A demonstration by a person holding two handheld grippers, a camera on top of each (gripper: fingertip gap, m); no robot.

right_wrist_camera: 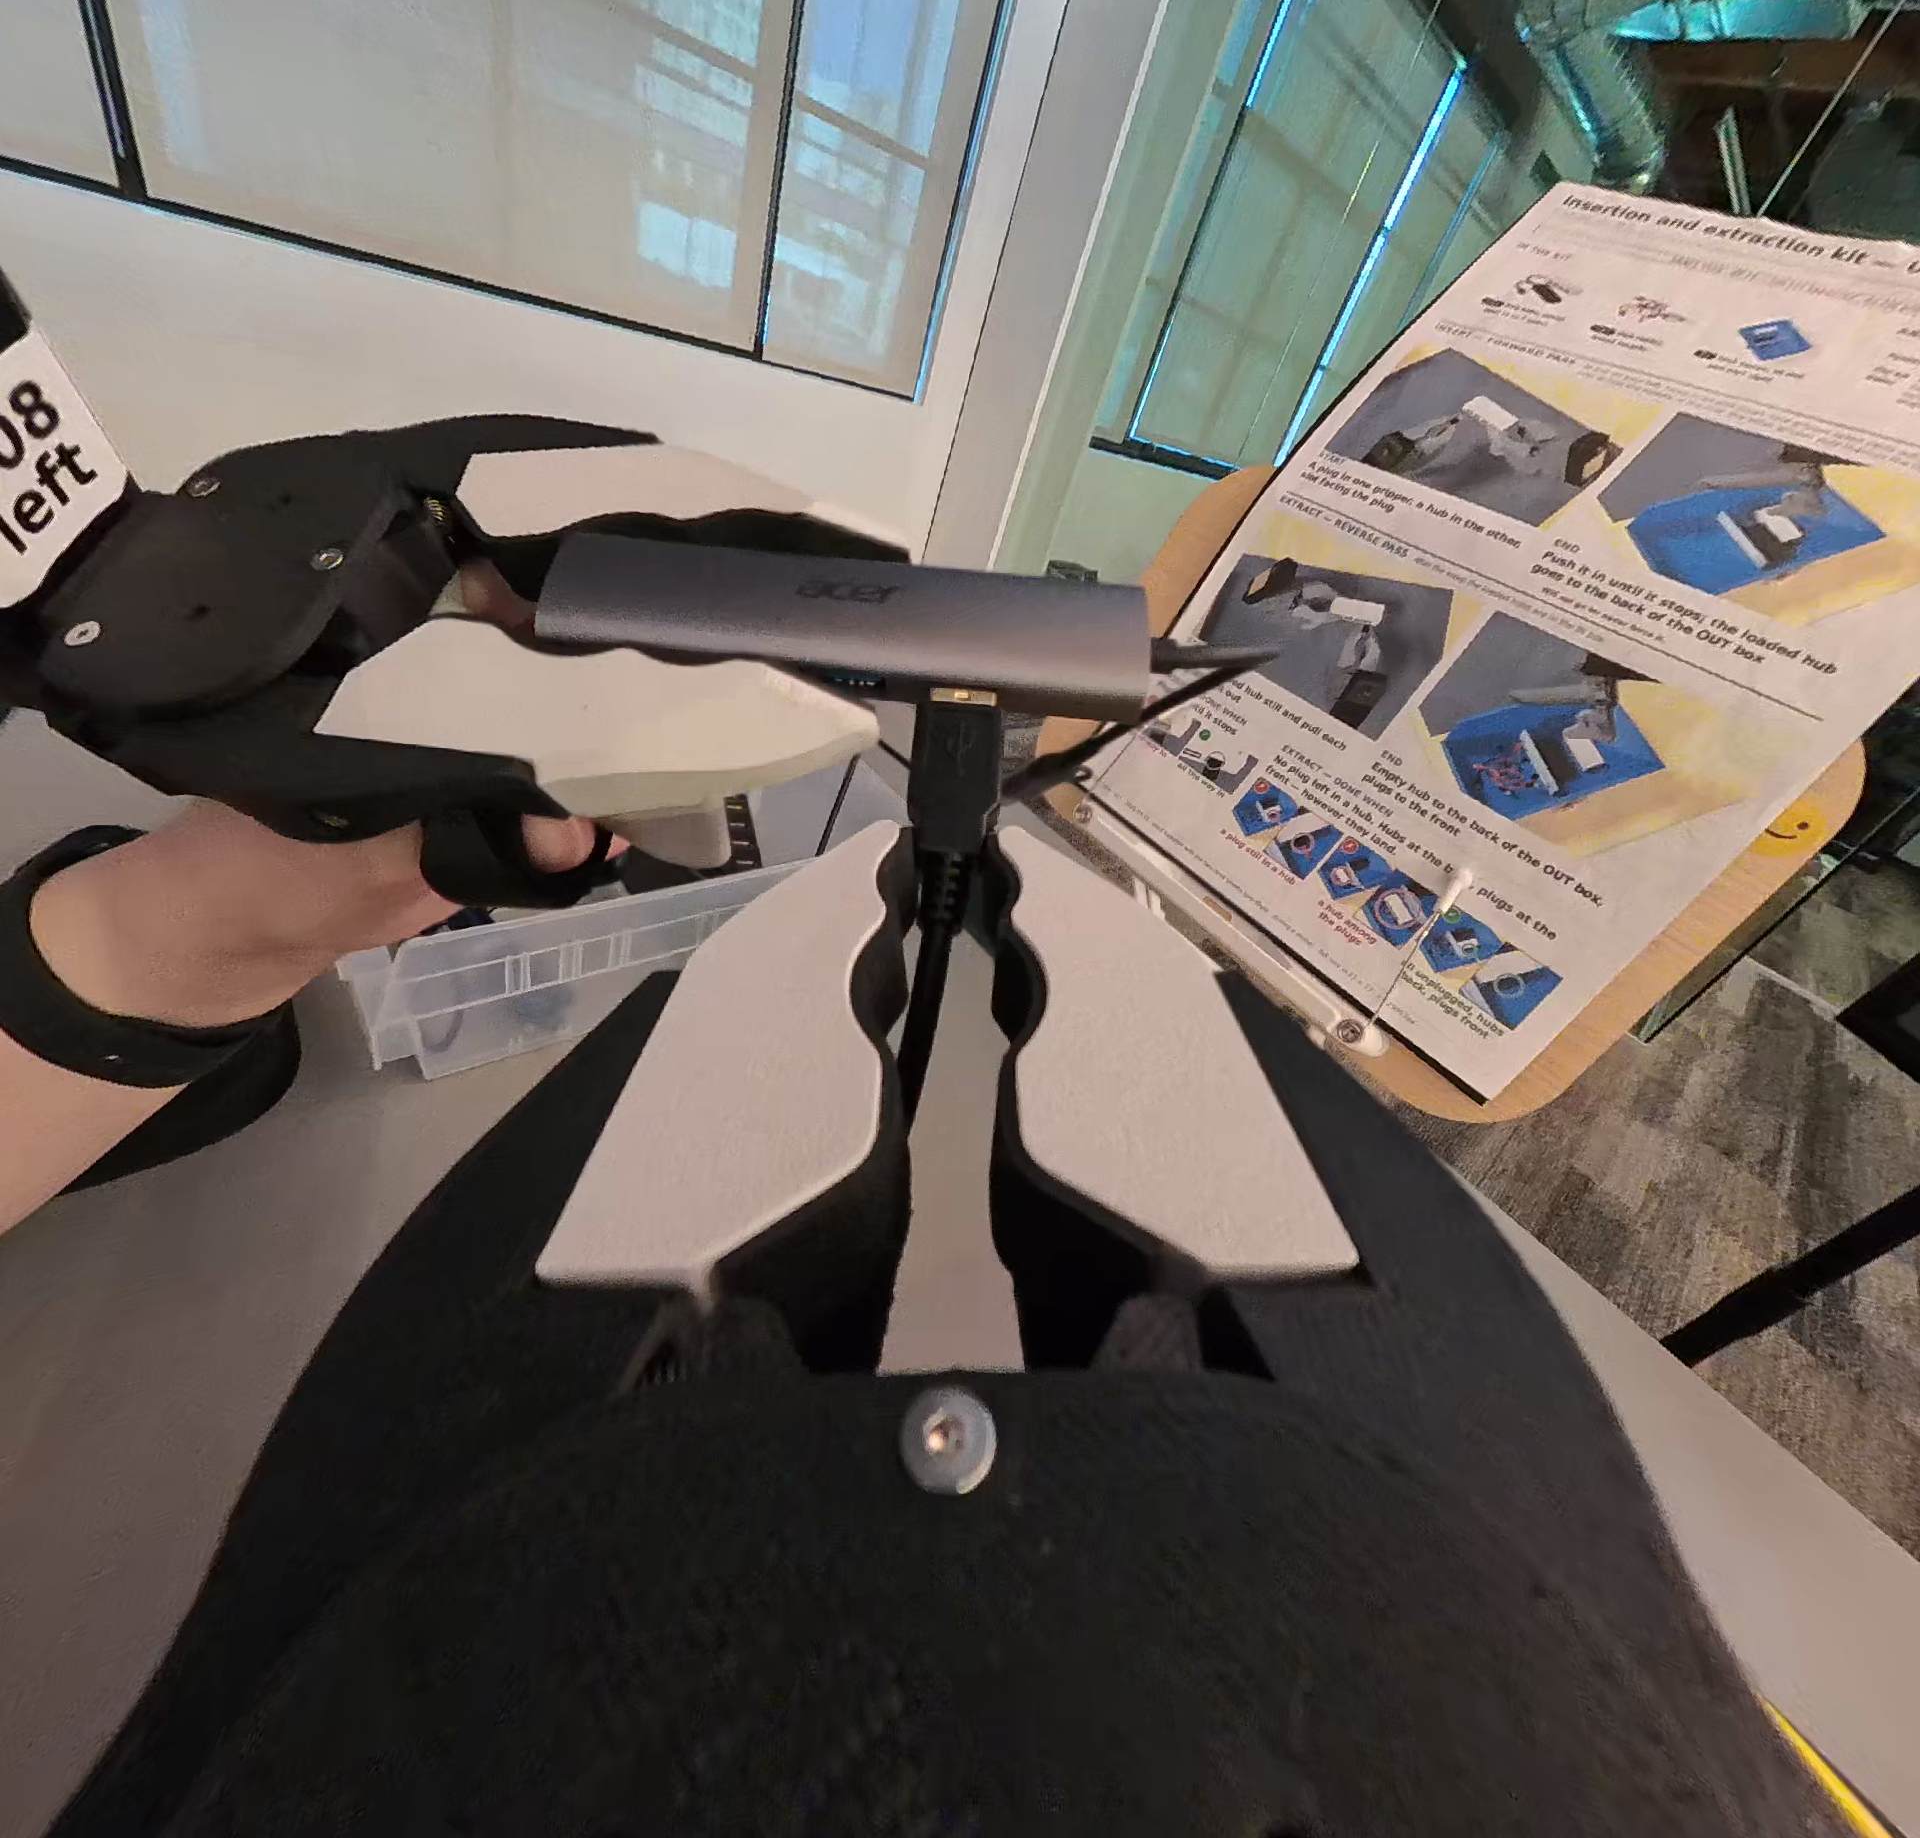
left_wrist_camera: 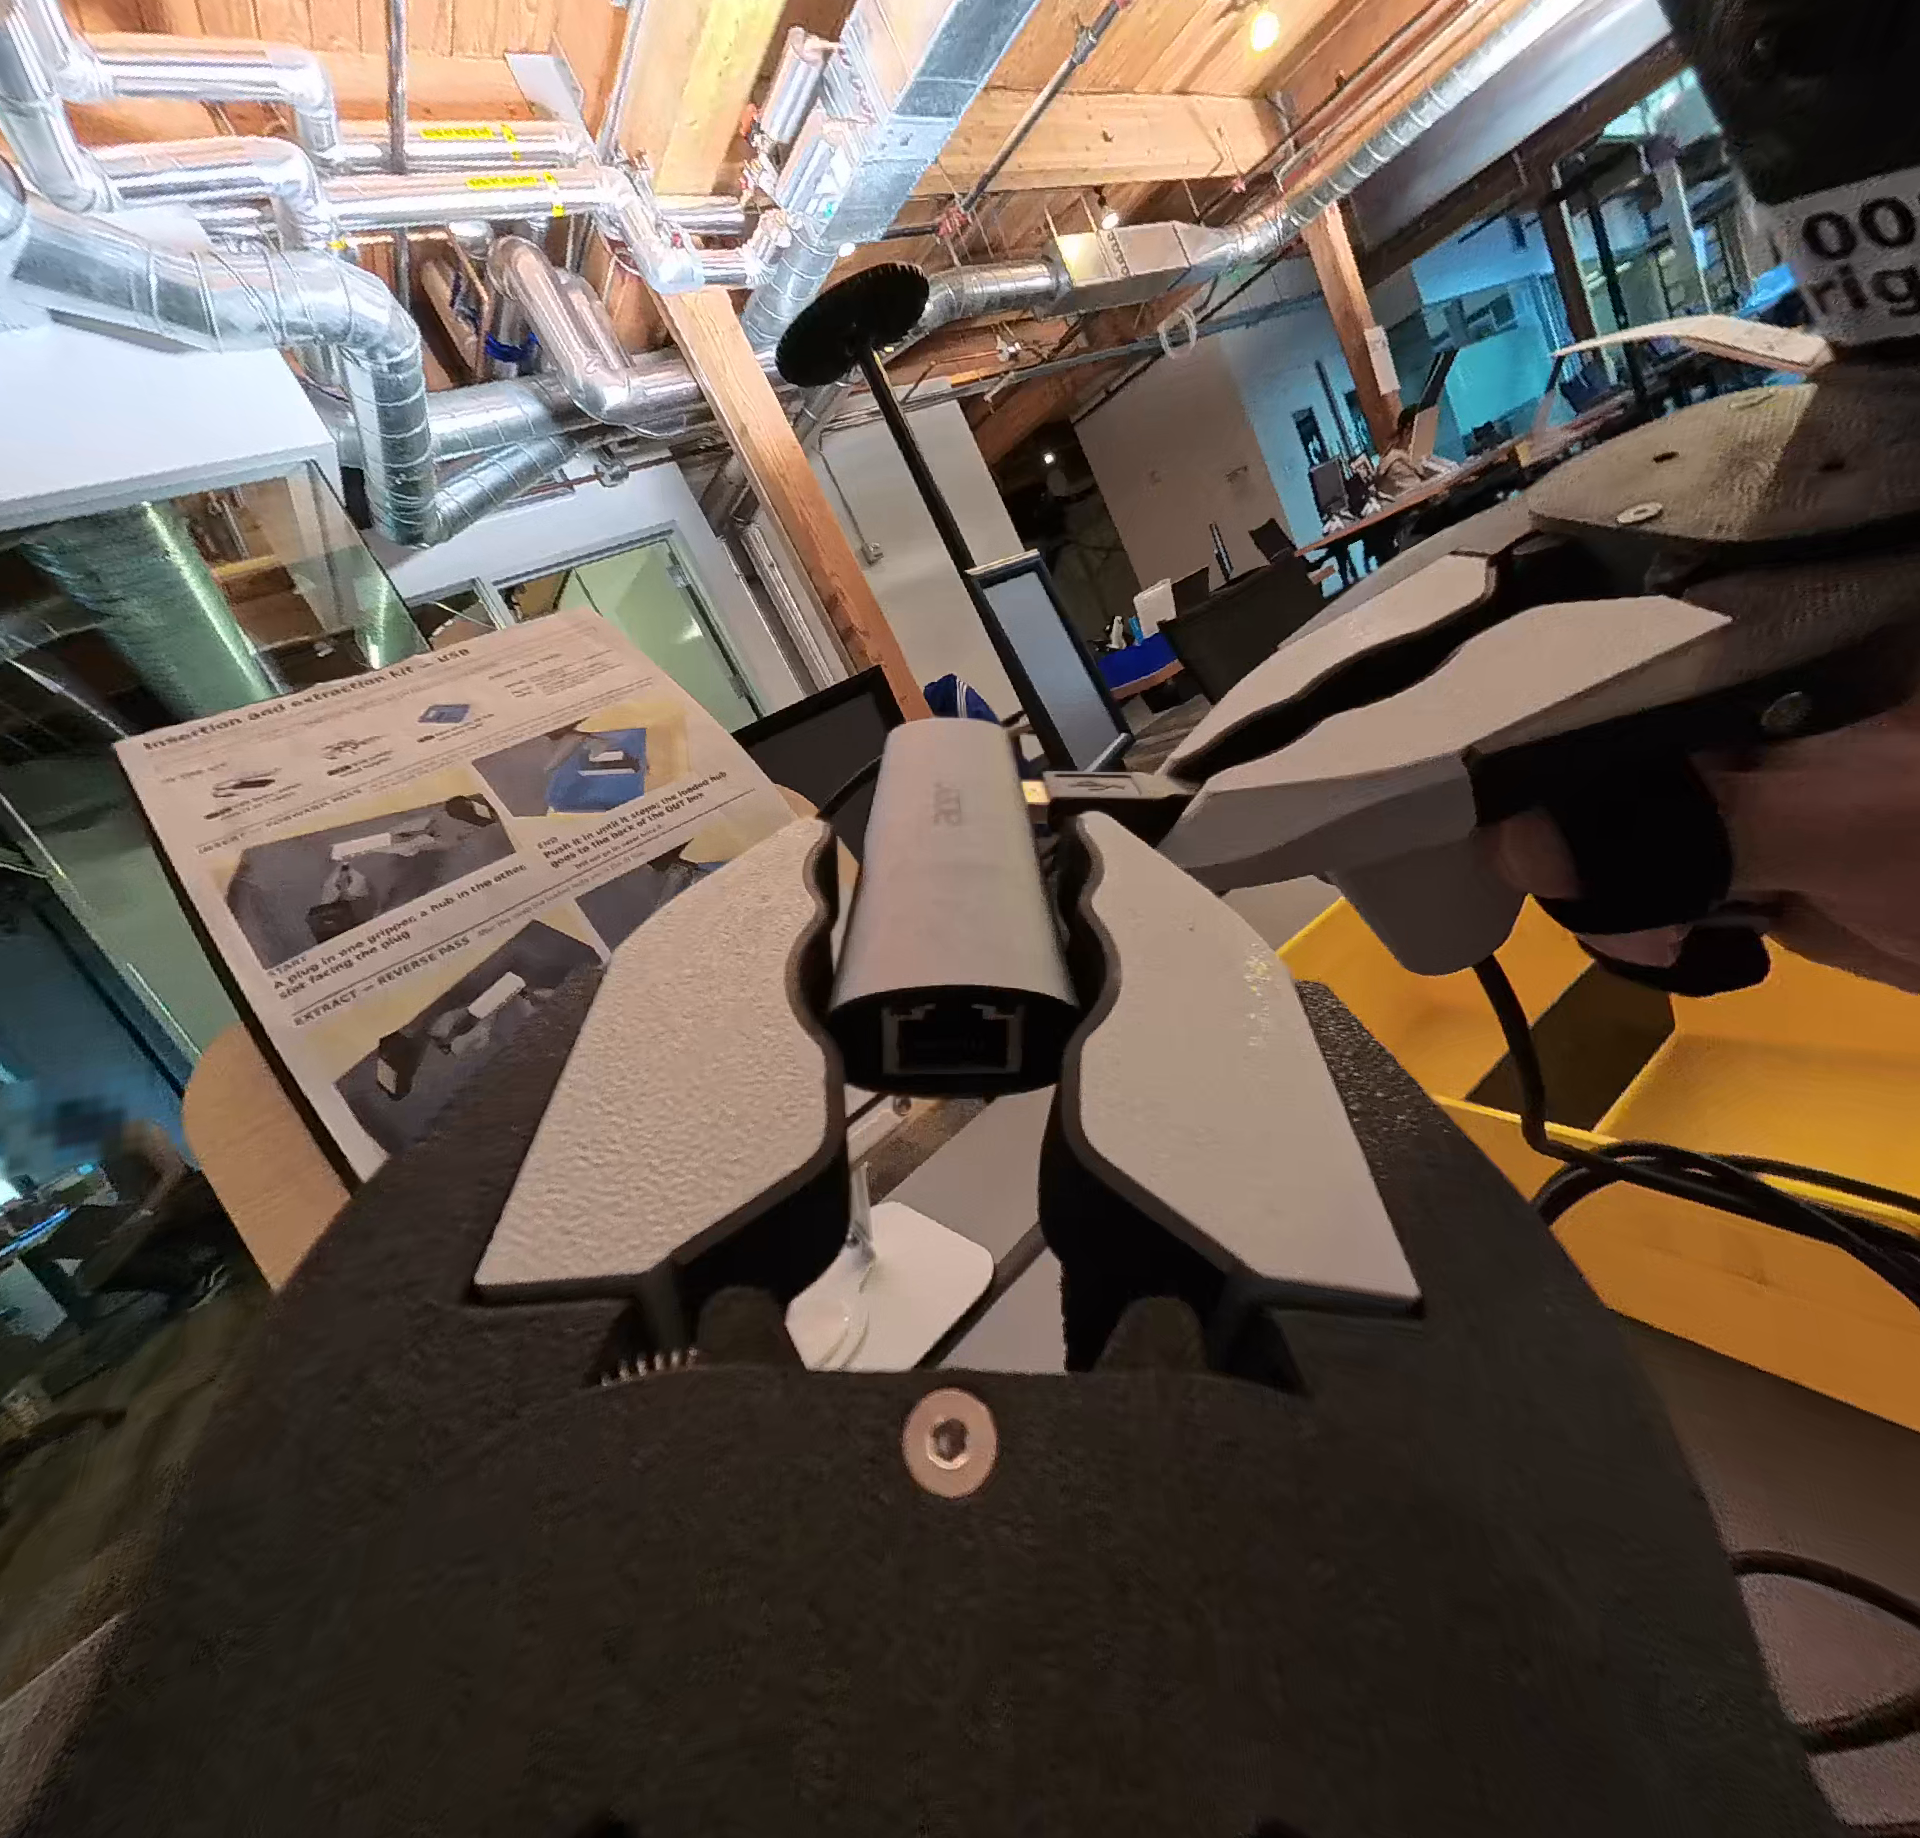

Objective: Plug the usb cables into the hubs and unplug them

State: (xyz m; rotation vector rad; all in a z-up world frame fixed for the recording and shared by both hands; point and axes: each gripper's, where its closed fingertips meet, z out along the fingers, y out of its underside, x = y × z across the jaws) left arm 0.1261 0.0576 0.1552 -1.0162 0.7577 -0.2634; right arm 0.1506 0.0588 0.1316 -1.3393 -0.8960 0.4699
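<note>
Right wrist view: fingers (right_wrist_camera: 790, 999) tight around USB plug (right_wrist_camera: 951, 760).

hub (right_wrist_camera: 842, 609): grey long bar, held level between the left gripper's (left_wrist_camera: 951, 884) fingers | plug (right_wrist_camera: 951, 760): black, in the right gripper's (right_wrist_camera: 948, 853) tips, metal end partly in the hub's side

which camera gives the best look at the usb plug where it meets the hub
The right wrist view: the USB plug faces the camera, held in the right gripper, its metal tip at the grey hub's side. The left wrist view shows only a sliver of plug behind the hub, by the left gripper.
</note>
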